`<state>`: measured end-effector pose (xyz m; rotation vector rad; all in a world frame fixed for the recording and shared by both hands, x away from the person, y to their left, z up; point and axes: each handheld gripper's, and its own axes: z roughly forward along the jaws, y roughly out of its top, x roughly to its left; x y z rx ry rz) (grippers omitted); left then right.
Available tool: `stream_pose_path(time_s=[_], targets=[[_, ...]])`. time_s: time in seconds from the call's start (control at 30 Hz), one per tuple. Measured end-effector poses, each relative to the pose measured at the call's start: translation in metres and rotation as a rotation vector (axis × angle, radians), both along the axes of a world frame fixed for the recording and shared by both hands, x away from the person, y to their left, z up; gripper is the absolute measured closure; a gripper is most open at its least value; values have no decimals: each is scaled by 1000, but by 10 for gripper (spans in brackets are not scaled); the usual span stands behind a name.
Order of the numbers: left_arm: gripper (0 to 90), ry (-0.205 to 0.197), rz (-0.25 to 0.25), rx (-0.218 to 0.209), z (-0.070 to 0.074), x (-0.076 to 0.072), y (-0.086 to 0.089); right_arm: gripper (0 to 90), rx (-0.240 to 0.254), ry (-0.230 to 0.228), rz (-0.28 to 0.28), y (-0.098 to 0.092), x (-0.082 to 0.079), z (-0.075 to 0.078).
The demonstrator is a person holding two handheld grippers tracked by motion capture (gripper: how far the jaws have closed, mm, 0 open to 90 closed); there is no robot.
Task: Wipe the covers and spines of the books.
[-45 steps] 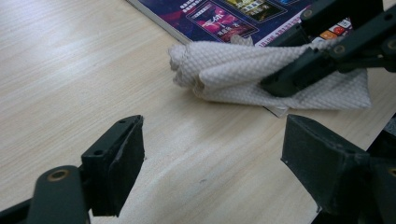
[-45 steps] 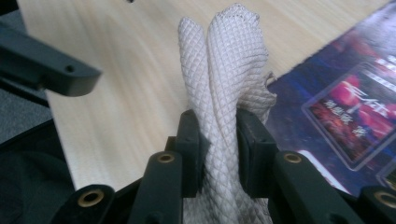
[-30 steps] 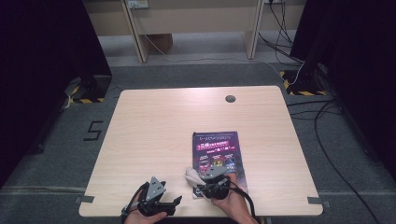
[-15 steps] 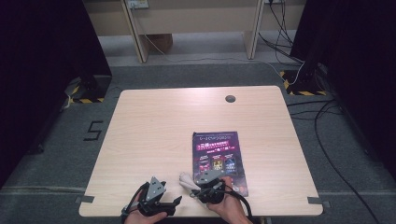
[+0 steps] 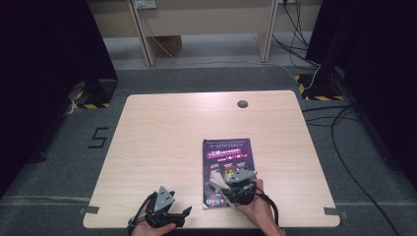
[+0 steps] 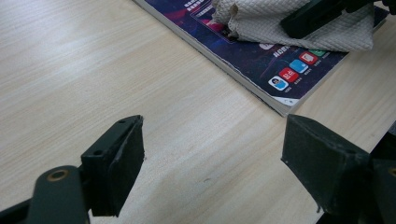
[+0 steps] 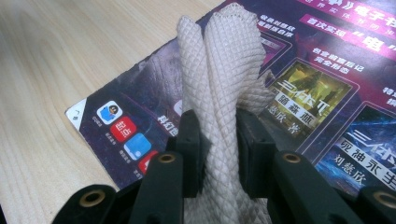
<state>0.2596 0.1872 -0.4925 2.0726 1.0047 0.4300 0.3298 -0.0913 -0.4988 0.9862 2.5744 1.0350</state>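
Softly waffled cloth on glossy magazine

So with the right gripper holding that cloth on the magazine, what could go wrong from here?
The magazine lies loose near the table's front edge, and the left gripper is open beside it, not pinning it. If the right gripper drags the cloth across the cover, the magazine may slide or the cover buckle. The cloth is pinched as a bunched fold, so it could also slip out under friction.
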Motion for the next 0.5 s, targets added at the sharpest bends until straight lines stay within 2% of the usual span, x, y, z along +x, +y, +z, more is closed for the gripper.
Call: stream_pose_path(time_s=[0.07, 0.17, 0.37, 0.5], targets=[[205, 1, -3, 6, 0, 0, 0, 731, -21, -18, 6, 3, -1, 1], [199, 9, -6, 11, -1, 1, 0, 731, -14, -17, 38, 14, -8, 0], [195, 13, 5, 12, 0, 1, 3, 732, -8, -16, 138, 43, -26, -1], [194, 12, 13, 7, 0, 2, 4, 732, -3, -11, 160, 53, -30, -1]])
